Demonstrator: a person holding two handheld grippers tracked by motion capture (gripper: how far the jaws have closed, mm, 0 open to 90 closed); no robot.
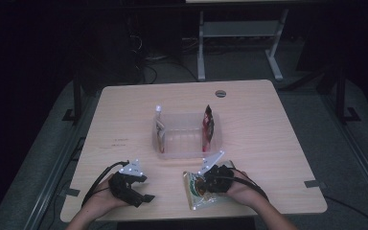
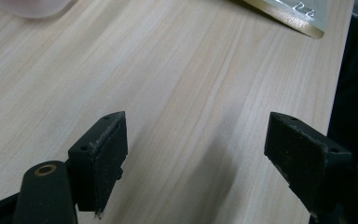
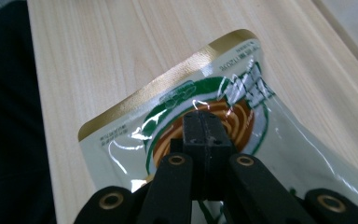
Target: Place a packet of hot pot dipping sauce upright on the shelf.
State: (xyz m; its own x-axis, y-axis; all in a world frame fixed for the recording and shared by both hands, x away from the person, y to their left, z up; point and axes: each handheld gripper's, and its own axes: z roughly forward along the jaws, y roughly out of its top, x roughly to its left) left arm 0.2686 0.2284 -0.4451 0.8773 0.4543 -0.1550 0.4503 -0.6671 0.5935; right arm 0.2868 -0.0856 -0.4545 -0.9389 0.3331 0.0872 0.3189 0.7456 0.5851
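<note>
A flat white food pouch (image 1: pixel 193 195) with a gold top band and a green and orange round label lies near the table's front edge. My right gripper (image 1: pixel 202 184) is over it. In the right gripper view the jaws are shut flush together, and my right gripper (image 3: pixel 206 125) has its tips over the label of the pouch (image 3: pixel 135 128); I cannot tell whether any film is pinched. My left gripper (image 1: pixel 142 196) rests open on bare wood at the front left. In the left gripper view my left gripper (image 2: pixel 196 154) has nothing between its jaws, and a corner of the pouch (image 2: pixel 303 16) lies farther off.
A clear plastic bin (image 1: pixel 187 152) stands mid-table. Inside it, a spouted pouch with a white cap (image 1: pixel 159 128) leans on the left wall and a dark red pouch (image 1: pixel 208 125) on the right wall. The bin's edge (image 2: pixel 32 5) shows in the left gripper view.
</note>
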